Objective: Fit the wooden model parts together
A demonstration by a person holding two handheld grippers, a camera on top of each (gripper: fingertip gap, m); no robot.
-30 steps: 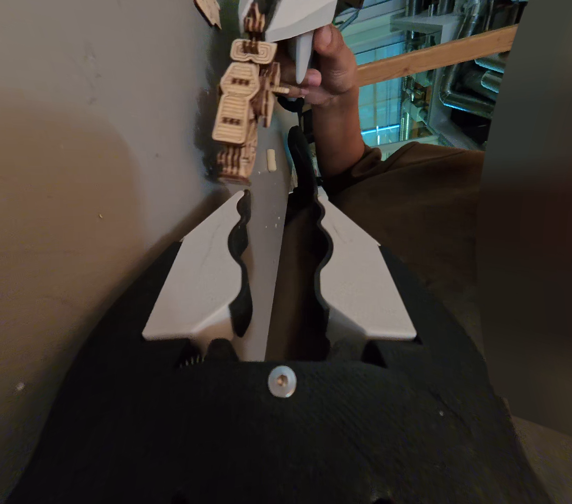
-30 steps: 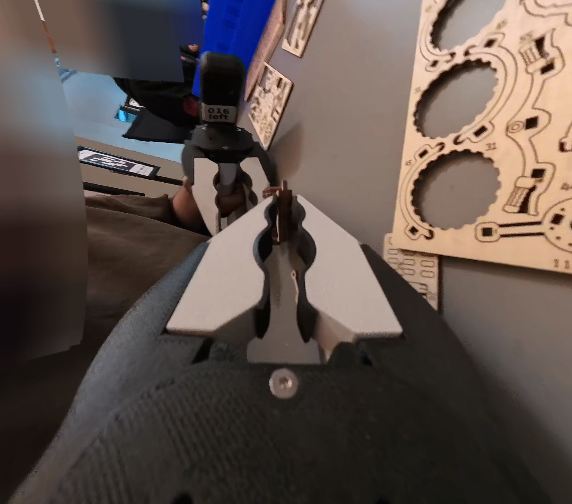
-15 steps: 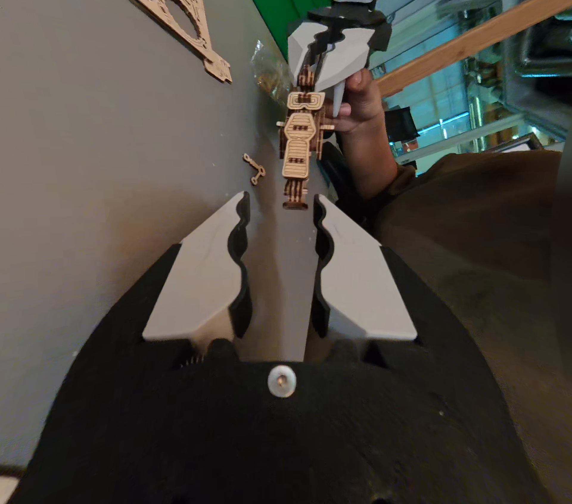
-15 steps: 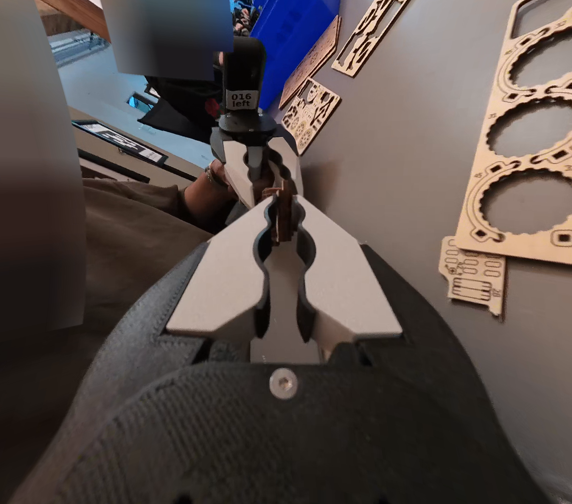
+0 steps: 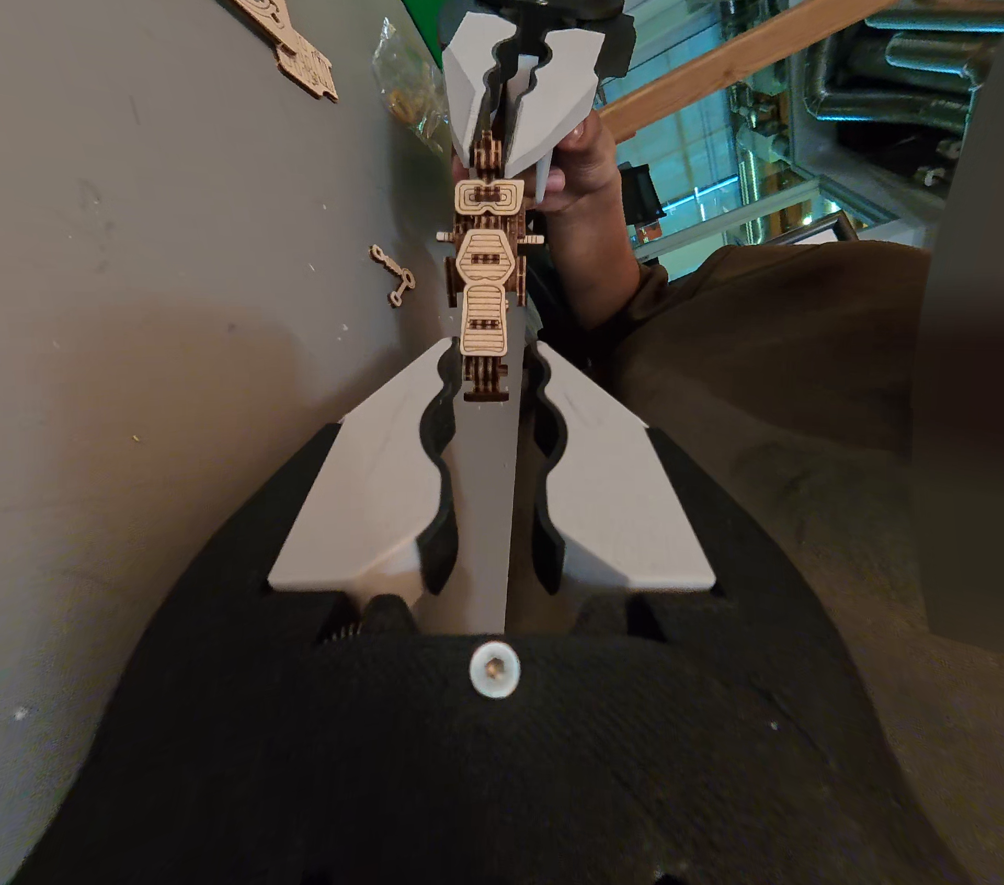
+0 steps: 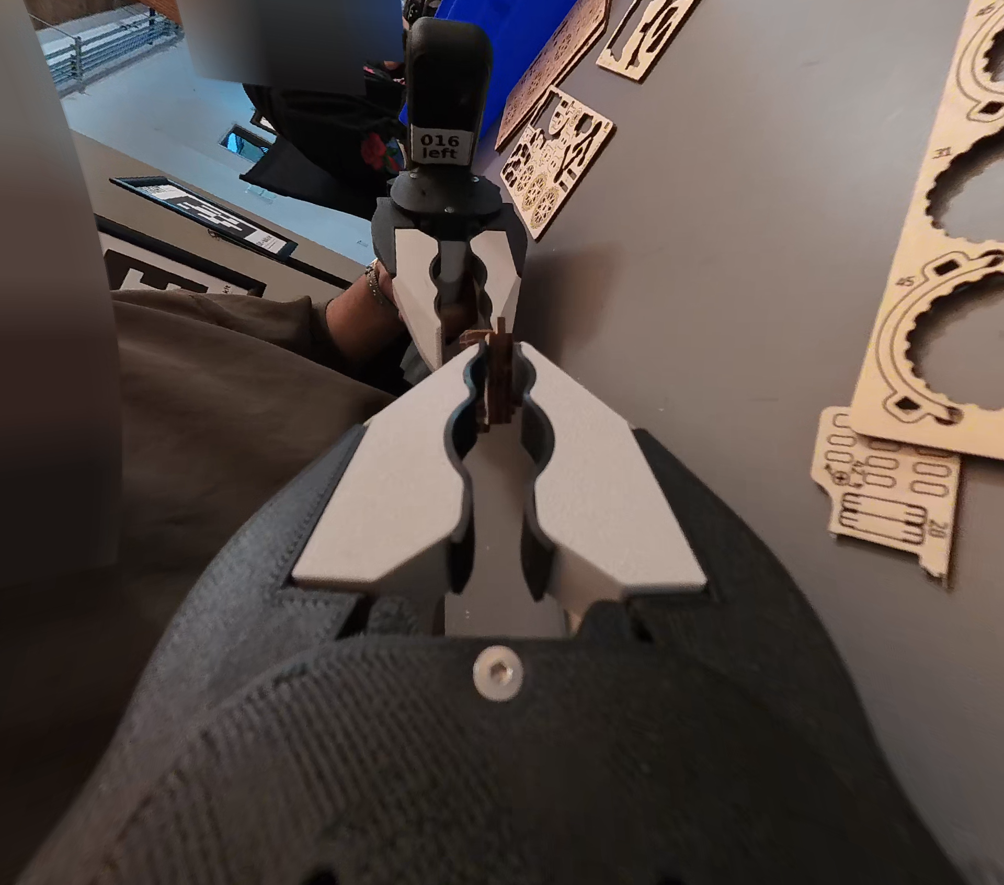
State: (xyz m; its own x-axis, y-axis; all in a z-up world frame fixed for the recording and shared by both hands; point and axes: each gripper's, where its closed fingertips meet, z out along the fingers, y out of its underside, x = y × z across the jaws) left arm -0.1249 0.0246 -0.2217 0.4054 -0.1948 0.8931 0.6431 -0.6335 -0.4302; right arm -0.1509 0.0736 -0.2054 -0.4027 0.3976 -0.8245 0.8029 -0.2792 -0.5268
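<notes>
The wooden model [image 5: 485,283], a narrow assembly of layered laser-cut pieces, is held at one end by the right gripper [image 5: 497,147], whose jaws are clenched on it at upper centre of the left wrist view. It is presented lengthwise, its free end lying in the mouth of the left gripper [image 5: 489,359], whose jaws stand spread with a clear gap on either side; nothing is gripped by them. This arrangement is judged to serve a handover or a two-point hold, so that the assembly is steadied for the next part. In the right wrist view the same model [image 6: 497,386] is seen edge-on at centre frame, pinched between the near fingertips, with the left gripper [image 6: 472,315] just beyond. Whether the free end touches the left jaws cannot be determined. A small loose wooden link [image 5: 394,275] lies on the grey table [image 5: 163,315] at left of centre, near the model but apart from it; it may be the next part to be fitted, though this is not confirmed. Punched-out wooden sheets [image 6: 923,261] lie at the right of the right wrist view and are cut off by the frame edge. A crumpled clear bag [image 5: 405,82] is partly hidden behind the right gripper and its contents cannot be made out. The engraved detail on the model's underside is hidden.
</notes>
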